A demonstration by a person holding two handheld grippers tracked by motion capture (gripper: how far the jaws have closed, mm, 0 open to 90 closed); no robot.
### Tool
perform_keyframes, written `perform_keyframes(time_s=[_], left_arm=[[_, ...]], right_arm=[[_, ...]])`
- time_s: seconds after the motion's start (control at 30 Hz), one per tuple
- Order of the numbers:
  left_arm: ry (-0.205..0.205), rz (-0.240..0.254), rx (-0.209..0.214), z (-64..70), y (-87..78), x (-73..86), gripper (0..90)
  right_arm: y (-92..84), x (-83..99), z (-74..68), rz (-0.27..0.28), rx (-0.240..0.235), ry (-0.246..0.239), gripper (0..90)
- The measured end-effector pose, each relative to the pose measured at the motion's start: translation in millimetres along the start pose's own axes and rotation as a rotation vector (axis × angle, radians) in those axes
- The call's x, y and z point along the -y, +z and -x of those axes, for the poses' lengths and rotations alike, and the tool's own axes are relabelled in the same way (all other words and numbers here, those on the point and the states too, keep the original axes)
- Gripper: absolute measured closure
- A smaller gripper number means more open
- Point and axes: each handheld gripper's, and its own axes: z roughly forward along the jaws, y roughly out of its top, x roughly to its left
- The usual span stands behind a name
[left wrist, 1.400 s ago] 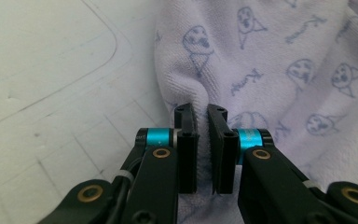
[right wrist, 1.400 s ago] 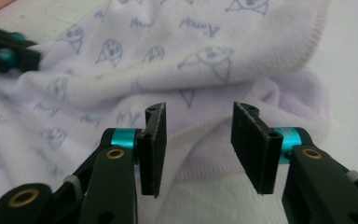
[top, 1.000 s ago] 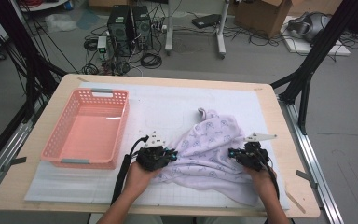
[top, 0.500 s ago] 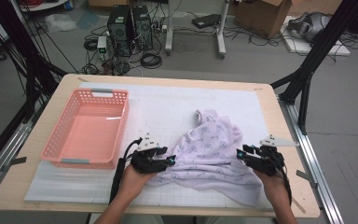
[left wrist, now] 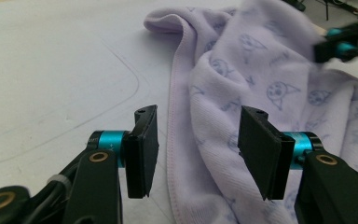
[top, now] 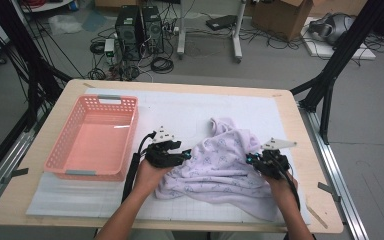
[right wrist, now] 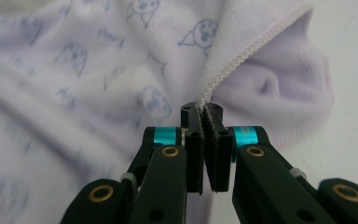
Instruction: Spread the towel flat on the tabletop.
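1. High view: a lilac printed towel [top: 220,160] lies rumpled on the white mat [top: 190,112], to the right of the pink basket [top: 92,140], which is empty. The left gripper [top: 182,156] sits at the towel's left edge, on the basket side. The right gripper [top: 250,160] is at the towel's right edge, on the side away from the basket.

2. Left gripper view: the left gripper [left wrist: 196,140] has its jaws apart; they have just been opening. The towel's hemmed edge [left wrist: 170,154] runs up between them, closer to the left-hand pad, and neither pad presses on it. The rest of the towel [left wrist: 261,70] heaps up beyond, and the other gripper shows blurred at the far side of the heap.

3. Right gripper view: the right gripper [right wrist: 205,144] has just been closing and is now clamped on the towel's stitched hem [right wrist: 235,58], which rises out of the pads in a thin fold, with the towel [right wrist: 74,79] spread behind.

4. Risks, as I judge them:
   - The right grip holds only a narrow strip of hem, so a sharp pull could draw it out of the pads.
   - With the left side free, lifting now would leave the towel hanging from one corner and bunching instead of spreading.
   - If the left jaws close where they stand, they may catch the hem only thinly, or pinch a second layer beneath it, and any fold would then come out crooked.
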Motion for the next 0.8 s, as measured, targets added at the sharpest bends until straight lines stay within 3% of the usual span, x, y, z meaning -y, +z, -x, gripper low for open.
perform_keyframes(time_s=[0.07, 0.23, 0.3, 0.4, 0.43, 0.5, 0.57, 0.67, 0.73, 0.8], left_arm=[[0.005, 0.0, -0.012, -1.4, 5.0, -2.9, 48.3], [0.016, -0.011, -0.014, -4.2, 23.1, -11.5, 51.8], [0.017, -0.03, -0.017, -6.1, 31.7, -14.4, 52.7], [0.023, -0.039, -0.016, -6.5, 47.8, -14.8, 57.4], [0.036, -0.076, -0.023, -6.9, 53.6, -15.0, 58.2], [0.061, -0.107, -0.036, -6.6, 63.5, -15.8, 58.0], [0.048, -0.107, -0.042, -5.3, 71.2, -16.4, 57.1], [0.079, -0.17, -0.037, 1.9, 85.3, -11.9, 55.6], [0.122, -0.178, -0.061, 7.2, 87.2, -11.2, 56.0], [0.119, -0.18, -0.051, 6.2, 85.4, -11.2, 60.8]], right_arm=[[-12.1, 12.0, -0.7, -0.014, 0.014, -0.027, 87.4], [-45.3, 46.9, 3.5, -0.02, 0.039, -0.022, 87.3], [-51.3, 52.1, 3.2, -0.032, 0.05, -0.026, 86.6], [-59.7, 50.6, 4.2, 0.023, 0.066, 0.014, 67.5], [-63.1, 48.6, 5.0, 0.063, 0.079, 0.039, 63.1], [-65.2, 46.0, 5.5, 0.093, 0.107, 0.055, 60.9], [-64.2, 45.3, 5.8, 0.105, 0.114, 0.065, 59.1], [-61.3, 46.6, 5.1, 0.105, 0.115, 0.067, 57.2], [-59.7, 47.5, 6.4, 0.109, 0.106, 0.079, 55.4], [-57.3, 48.6, 9.0, 0.115, 0.102, 0.094, 54.6]])
